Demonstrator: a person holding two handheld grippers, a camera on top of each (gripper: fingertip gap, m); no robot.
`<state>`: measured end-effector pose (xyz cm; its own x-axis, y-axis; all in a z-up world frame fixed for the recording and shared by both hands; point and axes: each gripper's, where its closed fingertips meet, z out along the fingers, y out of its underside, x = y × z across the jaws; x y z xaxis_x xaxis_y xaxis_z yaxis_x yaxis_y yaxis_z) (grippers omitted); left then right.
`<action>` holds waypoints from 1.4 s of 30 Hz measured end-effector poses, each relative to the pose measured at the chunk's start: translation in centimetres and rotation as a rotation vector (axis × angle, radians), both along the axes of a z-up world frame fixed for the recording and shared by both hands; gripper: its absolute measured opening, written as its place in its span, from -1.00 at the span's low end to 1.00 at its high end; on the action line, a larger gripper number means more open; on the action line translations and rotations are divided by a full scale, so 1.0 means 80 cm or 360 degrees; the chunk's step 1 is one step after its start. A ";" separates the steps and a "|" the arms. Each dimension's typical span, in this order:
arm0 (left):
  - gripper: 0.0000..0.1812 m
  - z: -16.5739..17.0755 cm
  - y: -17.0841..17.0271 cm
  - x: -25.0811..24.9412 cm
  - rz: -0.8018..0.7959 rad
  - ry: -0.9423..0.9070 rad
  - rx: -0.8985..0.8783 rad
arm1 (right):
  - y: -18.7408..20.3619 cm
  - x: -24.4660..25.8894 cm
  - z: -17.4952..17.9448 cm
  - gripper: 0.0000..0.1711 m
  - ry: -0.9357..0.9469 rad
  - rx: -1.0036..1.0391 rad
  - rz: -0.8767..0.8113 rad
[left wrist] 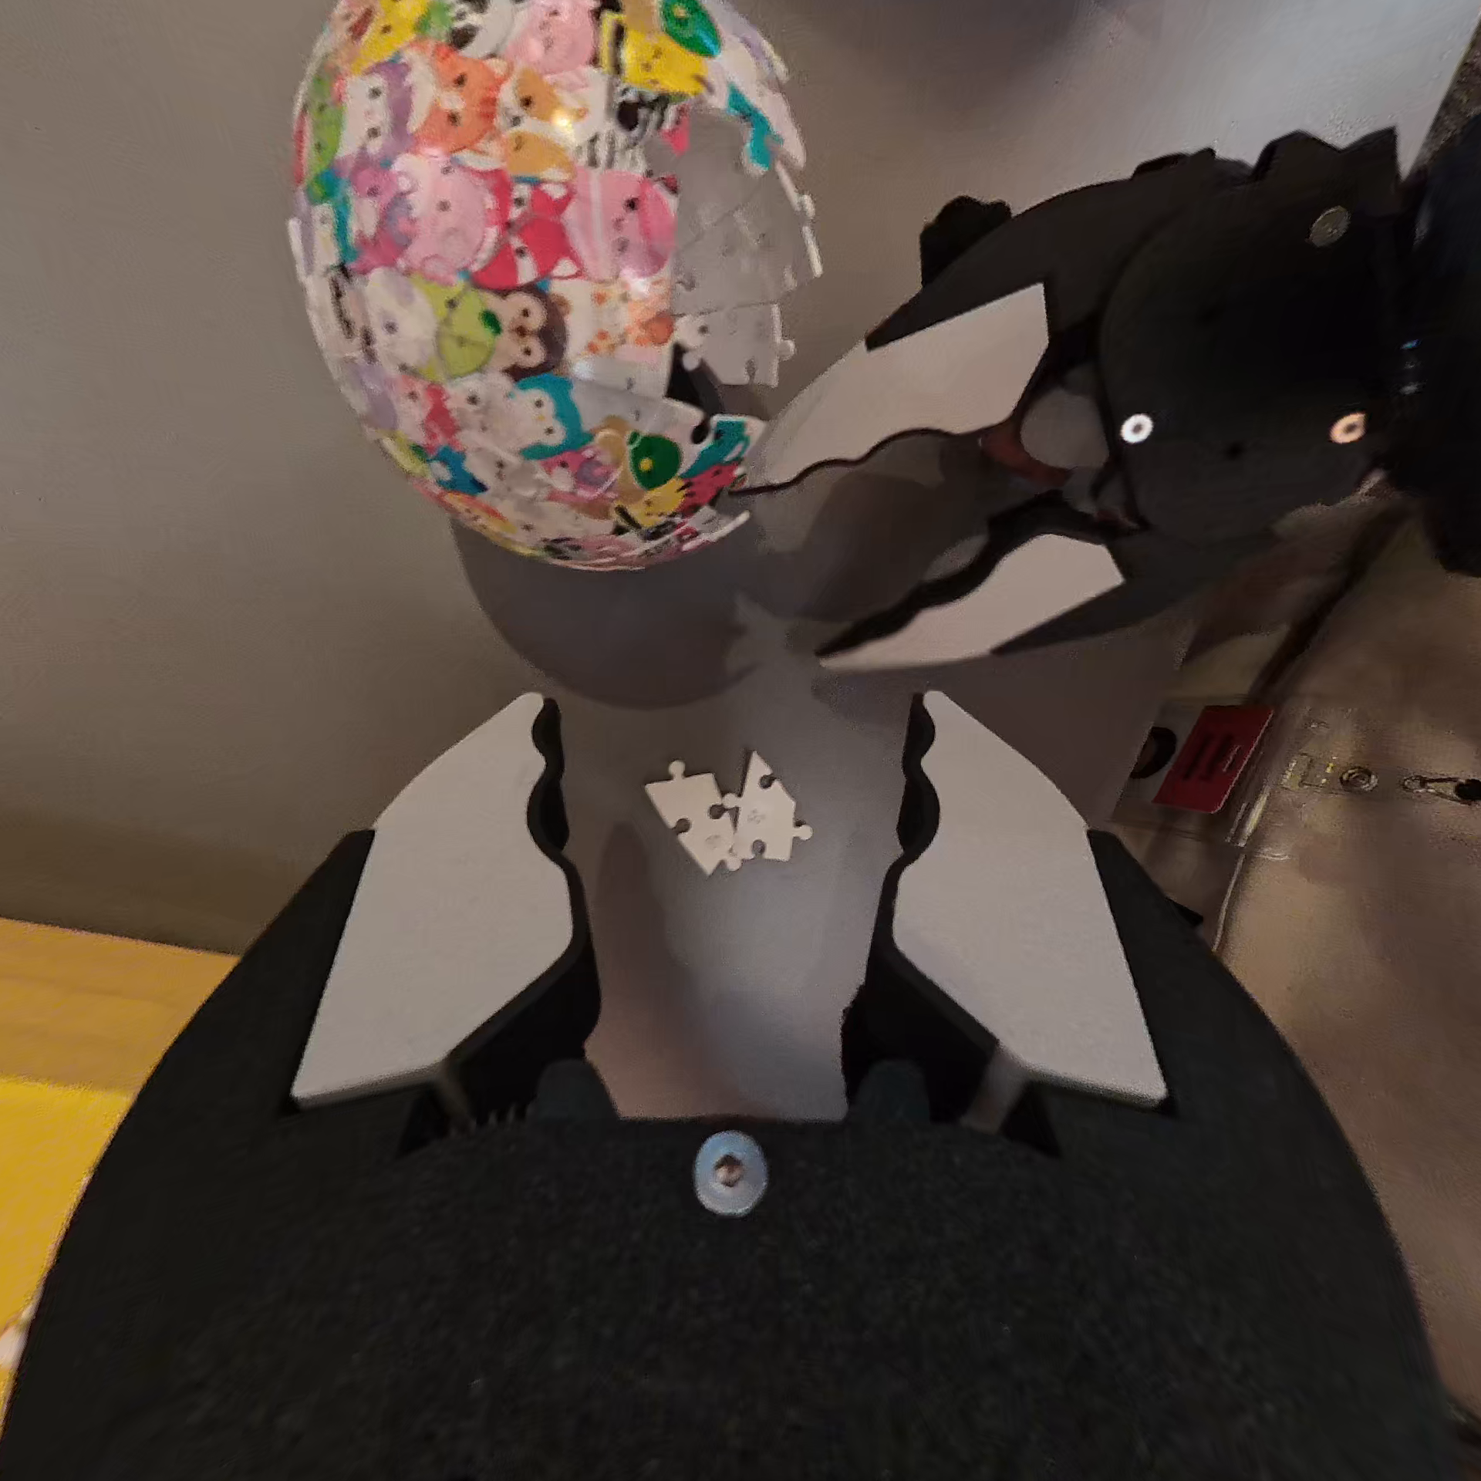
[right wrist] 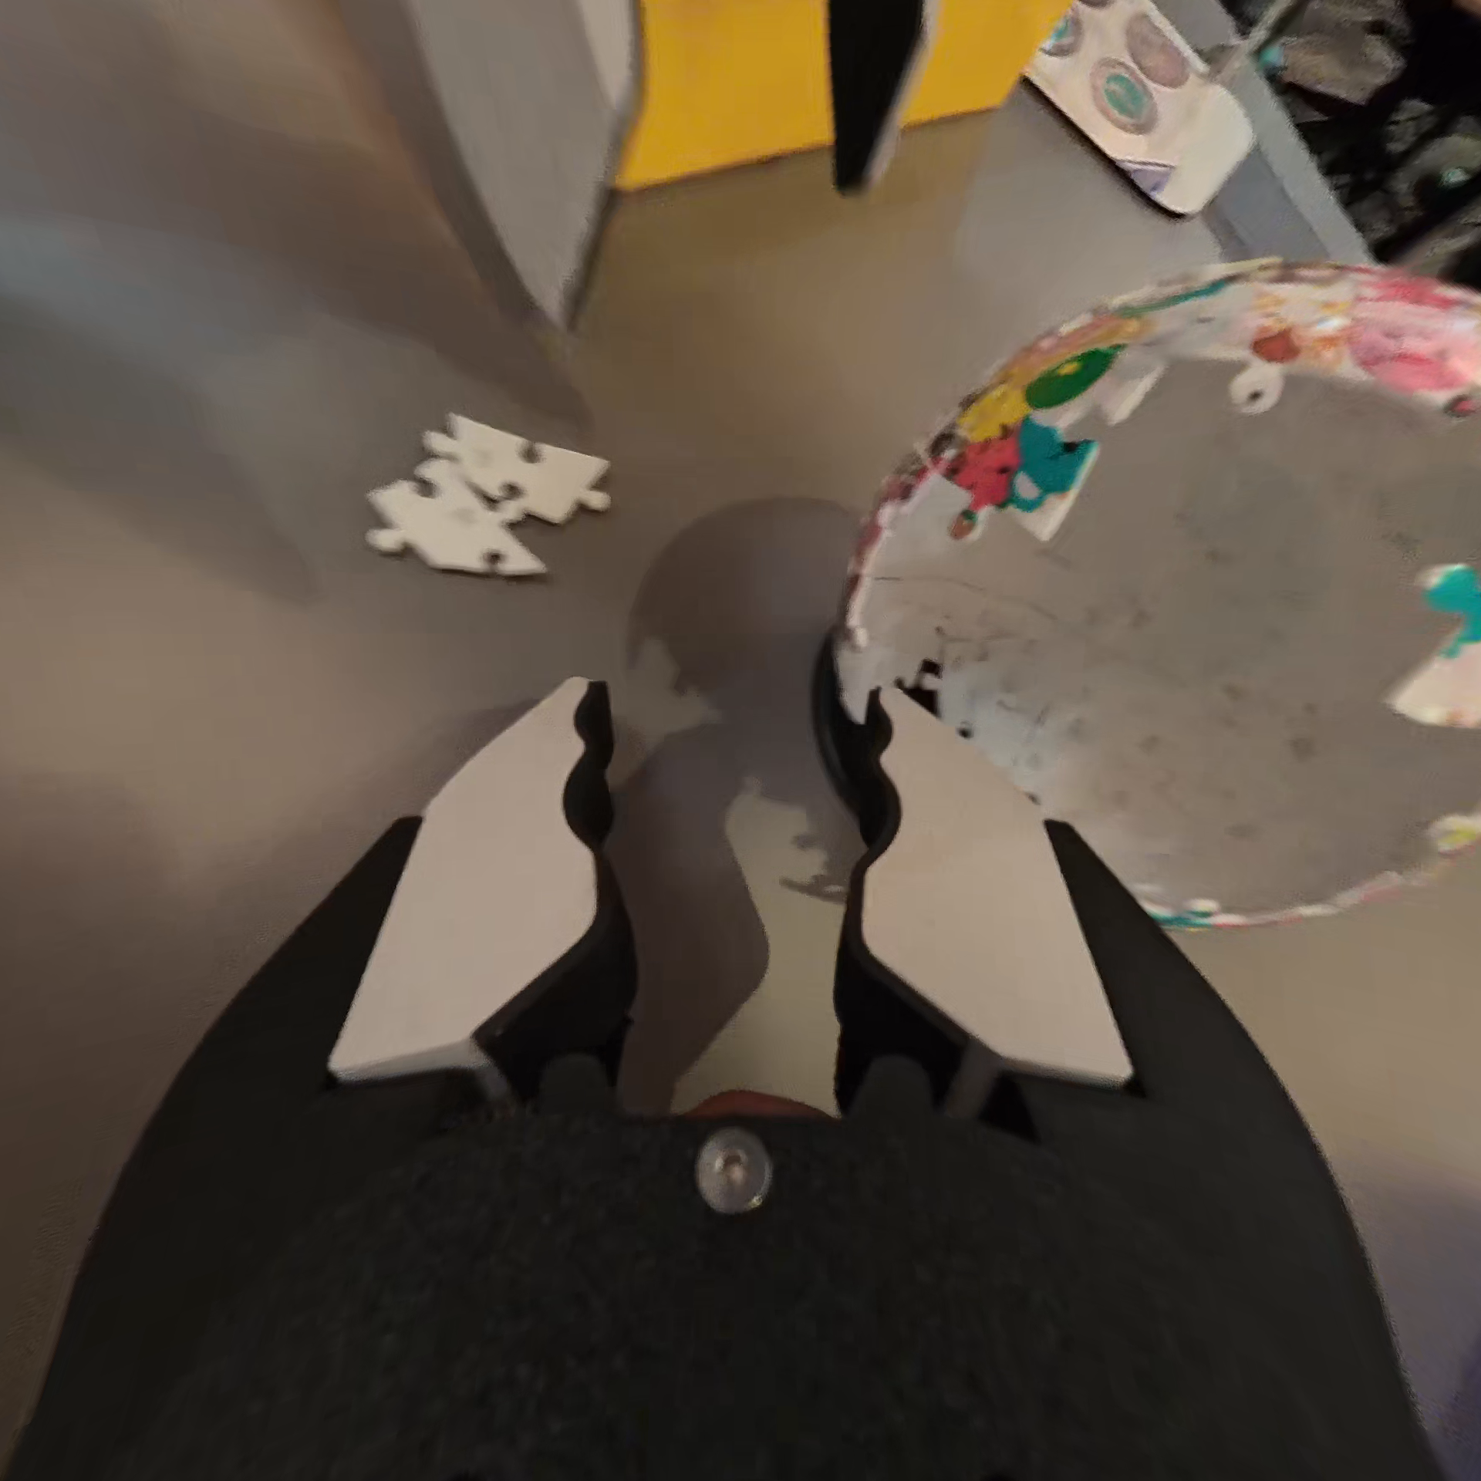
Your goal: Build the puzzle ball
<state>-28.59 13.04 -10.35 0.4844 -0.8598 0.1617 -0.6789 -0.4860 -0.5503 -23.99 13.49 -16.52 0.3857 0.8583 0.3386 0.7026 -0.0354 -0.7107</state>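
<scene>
The grey tabletop (left wrist: 200, 561) takes up most of the room in both views, and everything sits or hangs over it. Biggest thing over it is the puzzle ball (left wrist: 489, 280), a half-built shell covered in bright cartoon animals, raised above the table with its round shadow lying underneath. Its far right side is broken open, and through the gap the plain grey backs of the pieces show. From the right wrist view the ball (right wrist: 1162, 641) is off to the right, its hollow grey inside facing the camera and the coloured rim curling round the edge.

The right gripper (left wrist: 789, 553) comes in from the right at a slant, its tongs spread apart with nothing between them; the upper finger tip sits right against the lower open edge of the ball, though I cannot tell if it truly touches. In its own view the right gripper (right wrist: 737, 705) has one tip just by the ball's rim.

The left gripper (left wrist: 733, 705) hangs low in front, tongs wide and empty, pointing toward the ball from below.

A yellow block (right wrist: 721, 88) stands at the far edge of the table, and a card with round stickers (right wrist: 1138, 104) lies near it.

Smallest are two loose puzzle pieces (left wrist: 728, 813), white side up, touching each other on the table between the left gripper's fingers and the ball's shadow.
</scene>
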 end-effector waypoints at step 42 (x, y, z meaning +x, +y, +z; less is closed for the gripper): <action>-0.24 0.037 0.028 -0.007 0.0147 -0.0328 0.0261 | 0.001 0.055 0.030 -0.49 -0.0143 0.0248 -0.0272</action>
<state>-29.15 15.28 -7.41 0.5336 -0.8362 0.1269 -0.5015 -0.4337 -0.7486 -19.57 13.58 -14.10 0.4831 0.7180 0.5012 0.7566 -0.0542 -0.6516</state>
